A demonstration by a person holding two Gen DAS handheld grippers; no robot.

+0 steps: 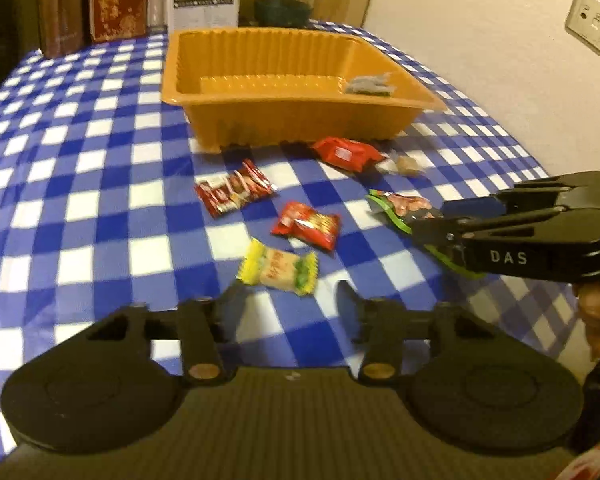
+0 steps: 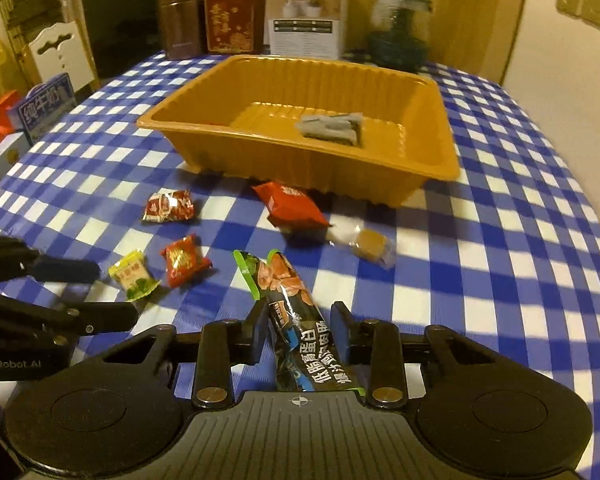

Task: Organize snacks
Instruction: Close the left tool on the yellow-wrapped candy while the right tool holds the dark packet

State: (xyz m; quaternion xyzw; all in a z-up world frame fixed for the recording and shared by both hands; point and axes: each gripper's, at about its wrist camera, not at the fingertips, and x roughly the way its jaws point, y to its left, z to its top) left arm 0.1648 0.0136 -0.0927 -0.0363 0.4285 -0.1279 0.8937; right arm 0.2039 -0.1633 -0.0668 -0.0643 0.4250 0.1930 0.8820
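My right gripper (image 2: 298, 320) is shut on a long black-and-green sausage packet (image 2: 296, 308), which runs between its pads just above the checked cloth; from the left wrist view, the right gripper (image 1: 432, 220) holds that packet (image 1: 400, 208) at its near end. My left gripper (image 1: 288, 302) is open and holds nothing, and a yellow-wrapped candy (image 1: 278, 268) lies just beyond its tips. Three red packets (image 1: 236, 192) (image 1: 306, 224) (image 1: 346, 154) and a clear-wrapped brown sweet (image 1: 404, 166) lie loose in front of the orange tray (image 1: 180, 92). A grey packet (image 2: 332, 126) rests inside the tray.
Brown and red boxes (image 2: 228, 16), a white box (image 2: 306, 16) and a glass jar (image 2: 398, 28) line the table's far edge. A blue milk carton (image 2: 48, 100) stands off the left side. A wall with sockets (image 1: 590, 20) is close on the right.
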